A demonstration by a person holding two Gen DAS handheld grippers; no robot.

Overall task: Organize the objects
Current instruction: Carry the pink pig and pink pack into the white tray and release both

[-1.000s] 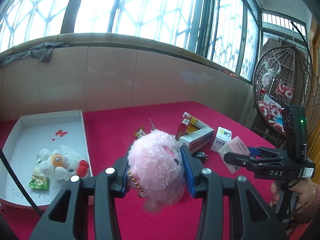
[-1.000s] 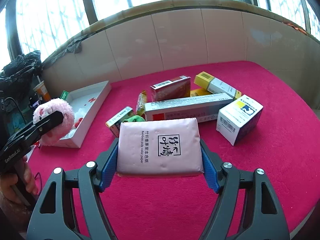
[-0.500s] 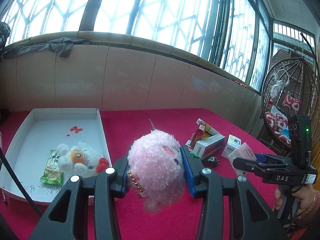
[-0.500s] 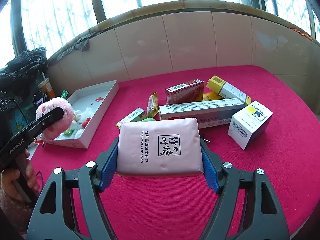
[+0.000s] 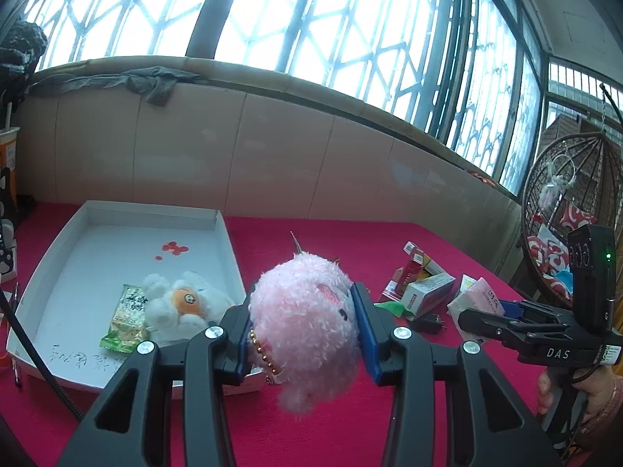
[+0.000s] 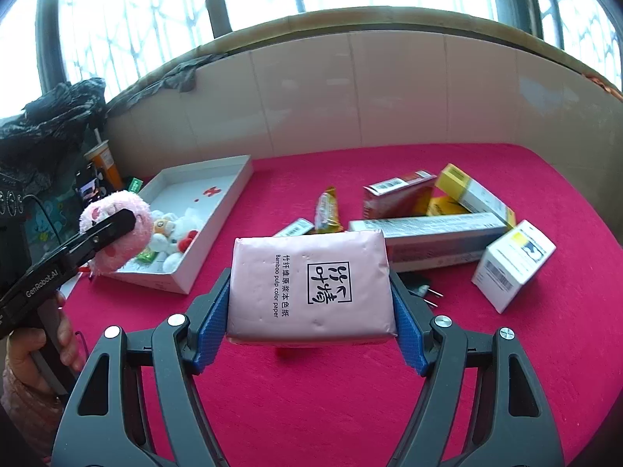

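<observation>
My left gripper [image 5: 305, 334] is shut on a pink plush toy [image 5: 307, 319] and holds it above the near right corner of a white tray [image 5: 229, 249]. The tray holds a white plush [image 5: 179, 303] and a green snack packet [image 5: 126, 319]. My right gripper [image 6: 309, 307] is shut on a pink tissue pack [image 6: 309, 284], held above the red table. The right wrist view also shows the left gripper [image 6: 113, 229] with the pink plush [image 6: 128, 210] over the tray [image 6: 218, 233]. The left wrist view shows the right gripper [image 5: 486, 315] with the tissue pack [image 5: 475, 299].
Several boxes lie on the red tablecloth [image 6: 506, 350]: a long grey box [image 6: 428, 237], a white box [image 6: 514, 260], a red box [image 6: 397, 194], a yellow-ended box [image 6: 471, 190]. A snack bar [image 6: 327, 210] and a black plug [image 6: 420, 288] lie there too. A tiled wall stands behind.
My left gripper has moved left toward the tray with the pink plush. My right gripper has drawn back a little with the tissue pack; both grips are unchanged.
</observation>
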